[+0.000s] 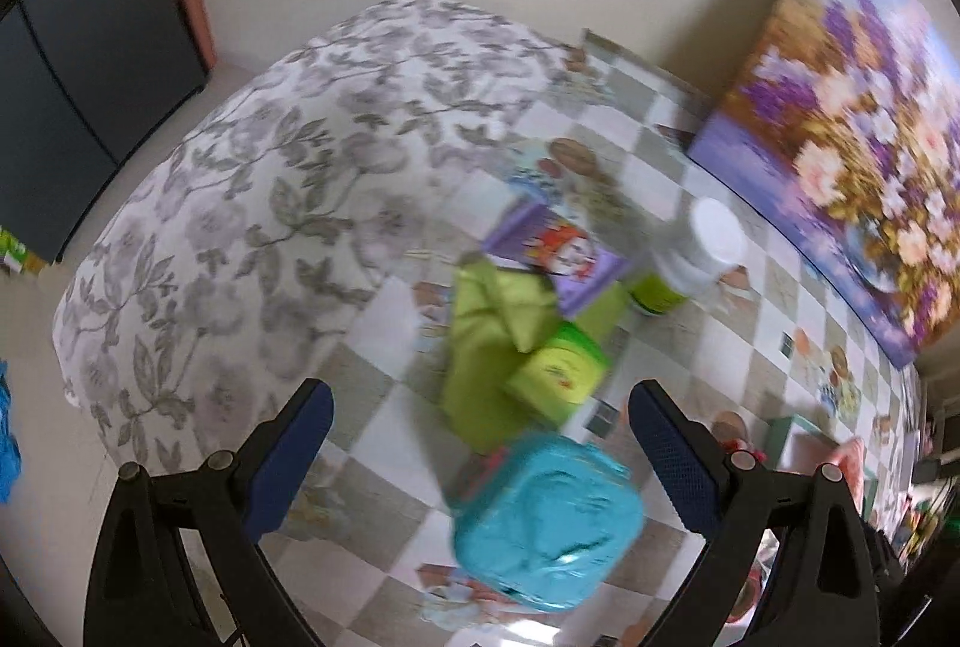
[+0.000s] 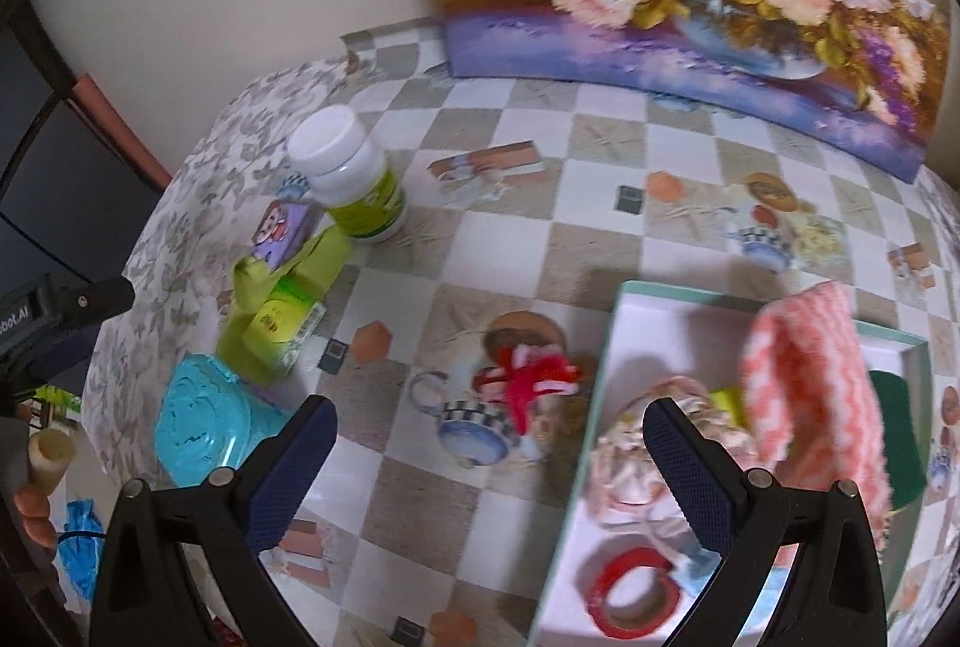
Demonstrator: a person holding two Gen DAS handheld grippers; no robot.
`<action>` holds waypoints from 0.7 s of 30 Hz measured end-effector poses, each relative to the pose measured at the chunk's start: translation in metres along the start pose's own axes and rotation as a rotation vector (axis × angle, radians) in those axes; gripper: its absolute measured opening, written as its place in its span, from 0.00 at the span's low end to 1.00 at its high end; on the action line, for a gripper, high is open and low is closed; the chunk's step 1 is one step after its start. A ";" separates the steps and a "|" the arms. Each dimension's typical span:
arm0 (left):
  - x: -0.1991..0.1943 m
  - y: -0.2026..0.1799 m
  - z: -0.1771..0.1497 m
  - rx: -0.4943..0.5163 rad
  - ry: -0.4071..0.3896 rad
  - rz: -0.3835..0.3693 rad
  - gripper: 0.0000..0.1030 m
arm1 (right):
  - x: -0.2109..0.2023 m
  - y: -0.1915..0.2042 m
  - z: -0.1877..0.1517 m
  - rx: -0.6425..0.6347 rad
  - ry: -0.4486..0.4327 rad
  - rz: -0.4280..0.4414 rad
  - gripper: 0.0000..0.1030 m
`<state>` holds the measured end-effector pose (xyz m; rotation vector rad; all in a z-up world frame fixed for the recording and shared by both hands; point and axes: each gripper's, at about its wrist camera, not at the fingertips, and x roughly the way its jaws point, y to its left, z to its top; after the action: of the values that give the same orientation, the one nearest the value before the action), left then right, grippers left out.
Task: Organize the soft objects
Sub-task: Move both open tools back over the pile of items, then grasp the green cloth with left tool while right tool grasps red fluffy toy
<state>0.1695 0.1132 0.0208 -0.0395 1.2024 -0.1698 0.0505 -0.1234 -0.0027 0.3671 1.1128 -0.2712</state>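
**Both grippers empty, soft things half gathered**

From the left wrist we see our left gripper (image 1: 480, 443) with jaws apart and nothing between them, hanging above the teal lidded tub (image 1: 543, 524) and the green cloth (image 1: 486, 341) on the tabletop (image 1: 384, 443).

From the right wrist our right gripper (image 2: 489, 458) is likewise spread and empty. The pink knitted cloth (image 2: 810, 389) lies in the white tray (image 2: 600, 389), probably the collecting place; the red yarn bundle (image 2: 531, 377) lies just beside it.
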 end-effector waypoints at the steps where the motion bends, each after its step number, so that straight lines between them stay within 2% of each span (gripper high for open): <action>1: 0.001 0.005 0.002 -0.008 0.000 0.002 0.96 | 0.003 0.001 0.000 -0.001 0.005 -0.002 1.00; 9: 0.027 0.026 0.009 -0.056 0.047 -0.012 0.96 | 0.023 -0.005 0.001 0.022 0.033 -0.007 1.00; 16: 0.054 0.021 0.010 -0.050 0.092 -0.032 0.96 | 0.035 -0.010 0.002 0.038 0.046 -0.001 0.98; 21: 0.070 0.016 0.010 -0.047 0.111 -0.058 0.96 | 0.047 -0.010 0.001 0.040 0.066 0.009 0.93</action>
<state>0.2047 0.1174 -0.0428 -0.1076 1.3166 -0.1969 0.0674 -0.1343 -0.0464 0.4187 1.1712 -0.2758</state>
